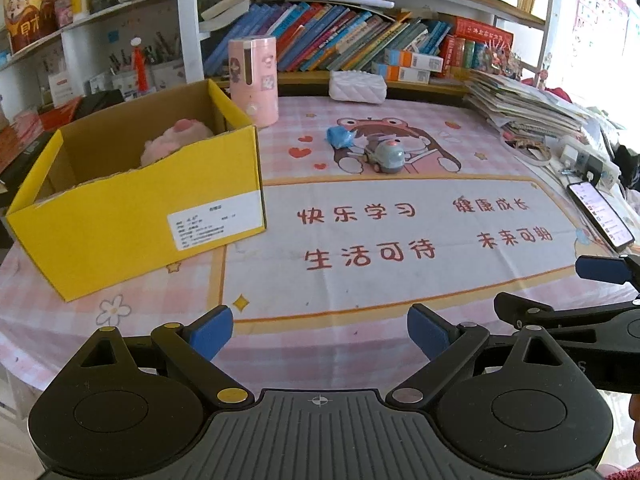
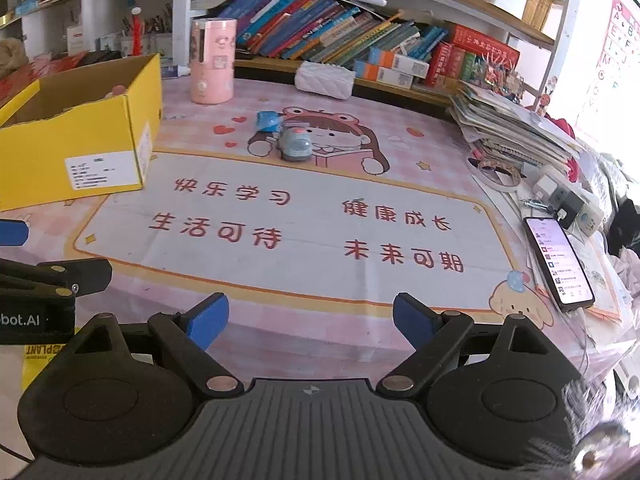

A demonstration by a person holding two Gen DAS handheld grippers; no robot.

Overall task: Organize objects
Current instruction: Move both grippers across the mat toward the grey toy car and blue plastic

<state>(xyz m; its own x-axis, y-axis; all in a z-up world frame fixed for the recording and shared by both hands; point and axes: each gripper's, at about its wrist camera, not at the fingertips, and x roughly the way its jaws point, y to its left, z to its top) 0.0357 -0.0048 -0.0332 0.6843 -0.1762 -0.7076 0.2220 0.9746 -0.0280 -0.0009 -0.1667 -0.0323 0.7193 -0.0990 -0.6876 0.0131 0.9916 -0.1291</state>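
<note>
We see a small grey toy car (image 1: 387, 156) on the far half of the table, on the cartoon girl printed on the pink mat (image 1: 400, 264), with a crumpled blue toy (image 1: 339, 136) just beside it on its far left. Both lie well ahead of our left gripper (image 1: 320, 332), whose blue-padded fingers (image 1: 212, 330) stand wide apart with nothing between them, low over the mat's near edge. Our right gripper (image 2: 310, 320) sits just beside the left one, its fingers likewise spread and empty; the car (image 2: 295, 145) and blue toy (image 2: 267, 121) are ahead of it and slightly to its left.

To the left stands an open yellow box (image 1: 136, 216) with a pink plush (image 1: 176, 140) inside. Behind the box's far corner a pink cylinder (image 1: 253, 80) stands upright, and a white quilted pouch (image 1: 358, 86) lies at the table's back edge. On the right edge we see a stack of papers (image 1: 524, 110), a power strip (image 2: 568, 200) and a lit phone (image 2: 558, 264). Shelves of leaning books (image 1: 340, 36) fill the wall behind, and an alphabet poster (image 2: 618, 48) hangs at far right.
</note>
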